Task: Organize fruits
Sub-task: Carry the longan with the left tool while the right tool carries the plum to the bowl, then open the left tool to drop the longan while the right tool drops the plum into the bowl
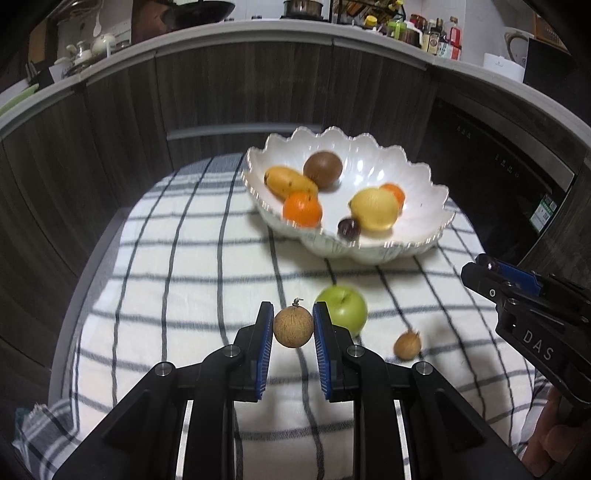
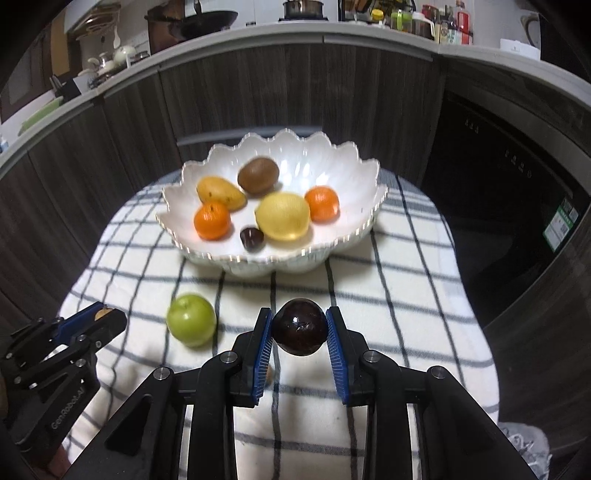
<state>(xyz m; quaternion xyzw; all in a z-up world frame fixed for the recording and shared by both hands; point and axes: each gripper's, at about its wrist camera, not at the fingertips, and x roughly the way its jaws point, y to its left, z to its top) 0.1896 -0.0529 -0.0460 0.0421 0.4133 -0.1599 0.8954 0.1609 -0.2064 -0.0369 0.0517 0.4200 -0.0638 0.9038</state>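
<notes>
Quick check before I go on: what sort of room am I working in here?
Most likely a home kitchen: a counter with a wok, pot and sauce bottles, and a built-in appliance under it.

A scalloped white bowl point(image 2: 369, 206) stands upright in the upper middle of the frame on the checked cloth. It holds a brown kiwi point(image 2: 258, 175) at the back, a yellow mango point(image 2: 220, 193) to the left, two oranges point(image 2: 212, 220) point(image 2: 322, 203), a lemon point(image 2: 283, 215) in the centre and a small dark plum point(image 2: 252, 238) at the front. A green apple point(image 2: 191, 319) lies on the cloth in the lower left, apart from the bowl. A larger dark plum point(image 2: 300, 327) is pinched between the right claw's pads. In the left view, a round tan longan point(image 1: 293, 327) with a stub stem sits in the left claw; another longan point(image 1: 407, 345) lies on the cloth, lower right.
</notes>
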